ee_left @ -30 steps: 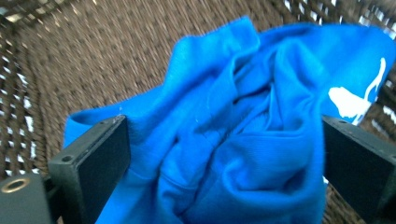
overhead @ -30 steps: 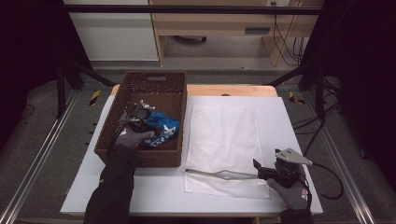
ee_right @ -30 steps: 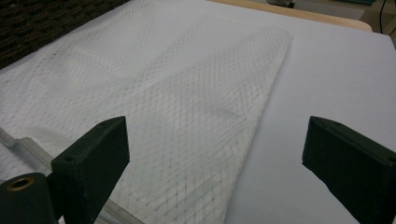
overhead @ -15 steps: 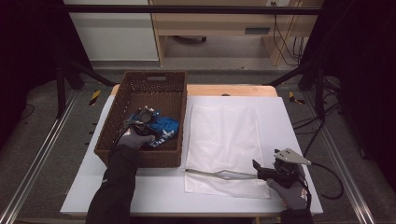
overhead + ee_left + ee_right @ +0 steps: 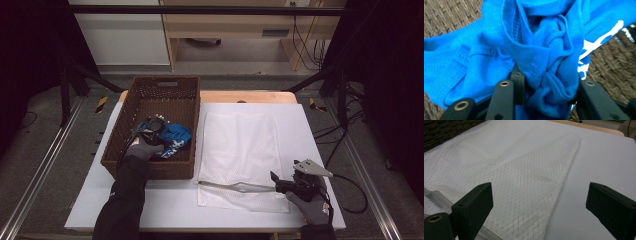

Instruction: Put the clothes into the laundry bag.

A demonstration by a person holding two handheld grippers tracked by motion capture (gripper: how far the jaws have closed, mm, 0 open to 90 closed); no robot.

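Observation:
A crumpled blue garment with white print point(image 5: 172, 140) lies in the brown wicker basket point(image 5: 165, 86) at the table's left. My left gripper point(image 5: 152, 131) reaches down into the basket onto it. Its jaws have just been closing, and a bunched fold of the blue garment point(image 5: 549, 57) is pinched between the left gripper's point(image 5: 547, 80) black pads. A white mesh bag point(image 5: 242, 145) lies flat in the middle of the table, its zipper point(image 5: 235, 186) along the near edge. My right gripper point(image 5: 276, 183) rests at the bag's near right corner. The right gripper point(image 5: 539, 197) stands open above the mesh bag point(image 5: 506, 170), holding nothing.
The white tabletop point(image 5: 310, 130) shows bare to the right of the bag and along the front edge. A wooden strip point(image 5: 240, 96) runs along the table's far side. The basket's far half holds nothing. Black frame posts and cables stand beyond the table.
The left gripper's jaws have drawn together around the blue cloth, bunching it. Both hands have kept their places, and the mesh bag has not moved.

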